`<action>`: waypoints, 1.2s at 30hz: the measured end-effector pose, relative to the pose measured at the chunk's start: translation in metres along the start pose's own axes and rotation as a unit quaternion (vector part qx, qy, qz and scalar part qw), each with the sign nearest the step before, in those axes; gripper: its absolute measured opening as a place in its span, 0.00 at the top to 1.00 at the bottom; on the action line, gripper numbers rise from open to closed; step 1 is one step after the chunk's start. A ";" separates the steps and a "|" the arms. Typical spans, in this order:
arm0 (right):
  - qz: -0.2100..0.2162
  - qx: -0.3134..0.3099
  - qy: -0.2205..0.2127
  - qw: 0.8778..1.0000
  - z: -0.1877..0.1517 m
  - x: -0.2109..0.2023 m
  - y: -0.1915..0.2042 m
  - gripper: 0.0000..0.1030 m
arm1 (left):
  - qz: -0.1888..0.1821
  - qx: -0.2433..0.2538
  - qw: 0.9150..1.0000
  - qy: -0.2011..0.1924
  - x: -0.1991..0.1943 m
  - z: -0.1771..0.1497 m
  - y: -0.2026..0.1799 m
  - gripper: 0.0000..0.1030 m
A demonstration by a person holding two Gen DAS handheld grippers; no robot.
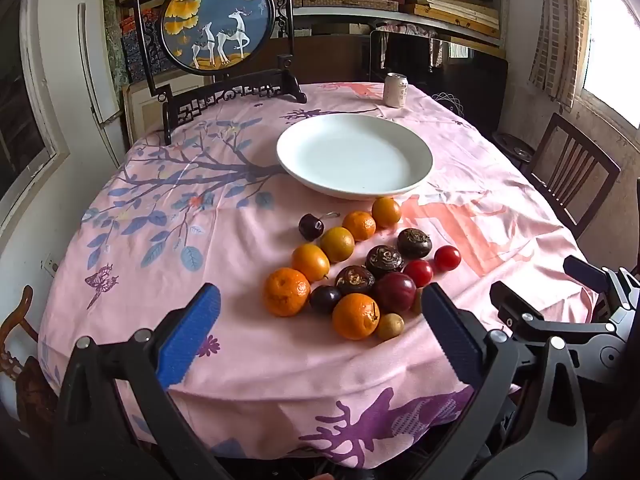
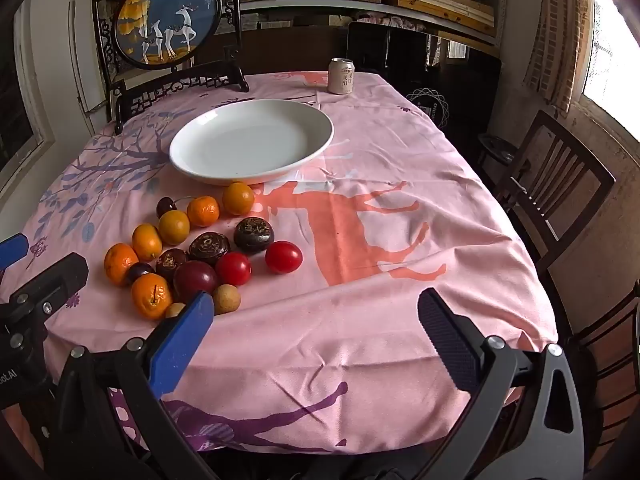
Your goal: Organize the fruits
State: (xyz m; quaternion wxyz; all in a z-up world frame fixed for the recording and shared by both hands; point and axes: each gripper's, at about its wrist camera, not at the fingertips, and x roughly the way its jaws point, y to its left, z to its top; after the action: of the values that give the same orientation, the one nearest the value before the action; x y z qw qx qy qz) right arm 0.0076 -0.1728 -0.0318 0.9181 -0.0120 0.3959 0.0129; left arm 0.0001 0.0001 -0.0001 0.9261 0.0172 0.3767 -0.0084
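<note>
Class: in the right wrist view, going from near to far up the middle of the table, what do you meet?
Small tan fruit → red tomato → dark ridged fruit → white plate → drink can.

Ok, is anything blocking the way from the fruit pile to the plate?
Nothing visible does. The fruit lies on the cloth right in front of the empty plate; the can stands behind the plate, off the path. Both tongs are open and empty.

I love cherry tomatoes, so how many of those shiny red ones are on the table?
2. One cherry tomato lies at the pile's right edge; the other cherry tomato sits just left of it, beside the dark plum. None seems hidden.
</note>
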 end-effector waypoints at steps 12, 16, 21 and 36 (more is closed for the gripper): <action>0.001 0.001 0.001 1.000 0.000 -0.001 0.001 0.01 | 0.000 0.000 1.000 -0.001 0.000 0.000 0.000 0.02; 0.001 0.000 0.001 1.000 0.000 -0.001 0.001 0.01 | 0.000 0.000 1.000 -0.001 0.000 0.000 0.000 0.02; 0.001 0.000 0.001 1.000 -0.001 -0.001 0.002 0.01 | 0.000 0.000 1.000 0.000 0.000 0.000 0.000 0.02; 0.001 0.000 0.001 1.000 -0.001 -0.001 0.004 0.01 | -0.001 -0.001 1.000 0.000 0.000 0.000 0.000 0.02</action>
State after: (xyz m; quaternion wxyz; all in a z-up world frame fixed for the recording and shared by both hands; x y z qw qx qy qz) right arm 0.0057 -0.1692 -0.0317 0.9177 -0.0117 0.3968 0.0141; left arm 0.0000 0.0000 -0.0002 0.9260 0.0164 0.3772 -0.0090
